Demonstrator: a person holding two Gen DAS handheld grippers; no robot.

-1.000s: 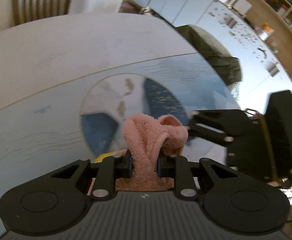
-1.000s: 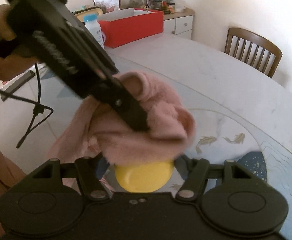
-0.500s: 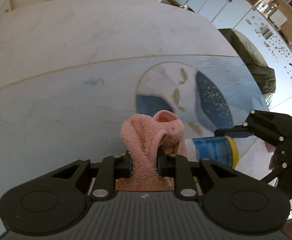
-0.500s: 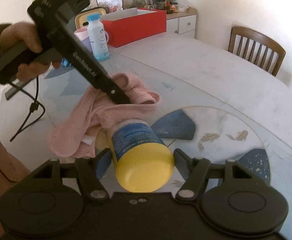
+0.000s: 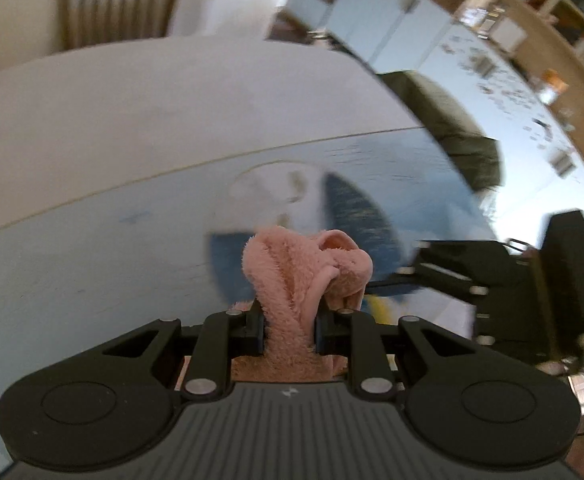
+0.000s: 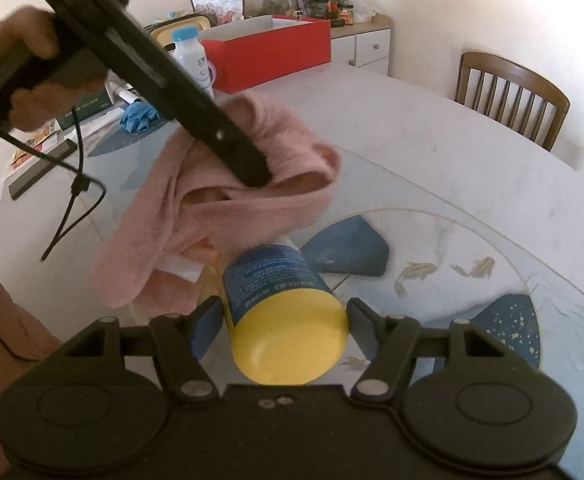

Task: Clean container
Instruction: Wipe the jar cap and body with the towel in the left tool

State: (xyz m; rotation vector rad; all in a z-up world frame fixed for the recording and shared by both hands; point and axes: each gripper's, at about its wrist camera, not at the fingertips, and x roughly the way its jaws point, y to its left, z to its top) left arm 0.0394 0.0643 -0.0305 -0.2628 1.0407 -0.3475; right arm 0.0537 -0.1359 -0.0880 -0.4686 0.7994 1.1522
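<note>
A yellow container with a blue label lies on its side between my right gripper's fingers, which are shut on it, yellow base toward the camera. A fluffy pink cloth drapes over the container's far end and hides it. My left gripper is shut on that cloth, a hand behind it. In the left wrist view the pink cloth is pinched in my left gripper, with the right gripper at the right and a blurred bit of the container beside it.
A round table with a blue fish-pattern cover lies below. At its far side stand a red box, a white bottle with a blue cap, blue gloves and a black cable. A wooden chair is beyond the table.
The left gripper swung the pink cloth back toward the container, so it covers the far end again after lifting off half a second ago. The right gripper keeps the container still.
</note>
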